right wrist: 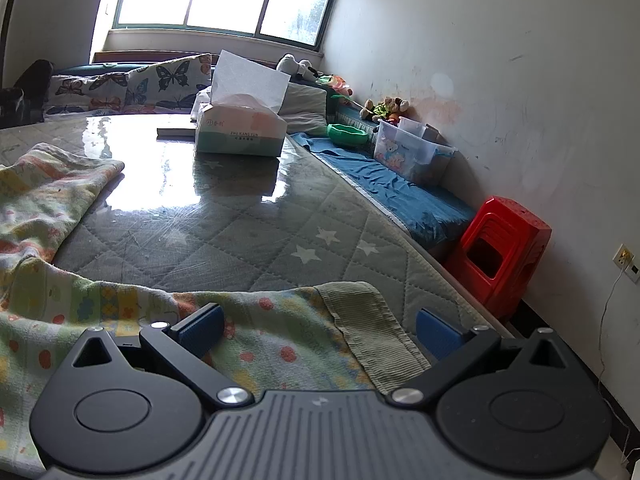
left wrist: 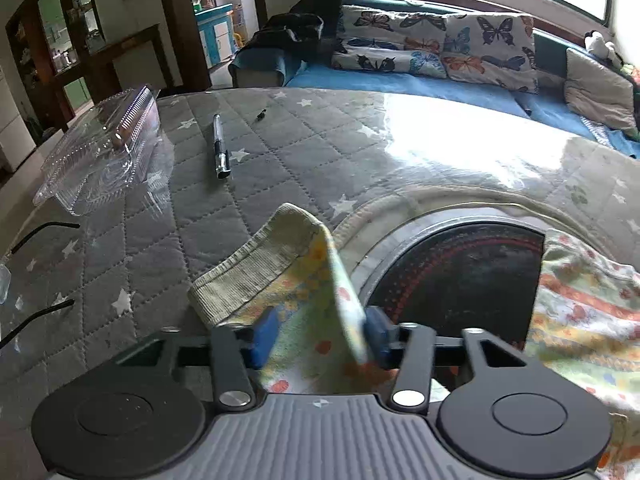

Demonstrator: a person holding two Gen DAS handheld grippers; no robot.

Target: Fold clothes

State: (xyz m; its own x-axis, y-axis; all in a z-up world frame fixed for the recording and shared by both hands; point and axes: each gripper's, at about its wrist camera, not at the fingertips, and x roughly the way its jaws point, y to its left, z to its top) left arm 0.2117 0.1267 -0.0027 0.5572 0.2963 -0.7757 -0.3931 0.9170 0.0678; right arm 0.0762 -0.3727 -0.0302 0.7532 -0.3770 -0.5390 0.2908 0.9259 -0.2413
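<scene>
In the left wrist view, a bunched sleeve of the flowered garment (left wrist: 304, 300) is pinched between the blue pads of the left tongs (left wrist: 320, 340) at lower centre. In the right wrist view, the right tongs (right wrist: 320, 330) are spread wide above another ribbed cuff (right wrist: 368, 328), with nothing gripped. The garment is spread on the quilted bench (right wrist: 248, 236).

Pastel printed garment (left wrist: 312, 304) with ribbed cuffs lies crumpled on the table
</scene>
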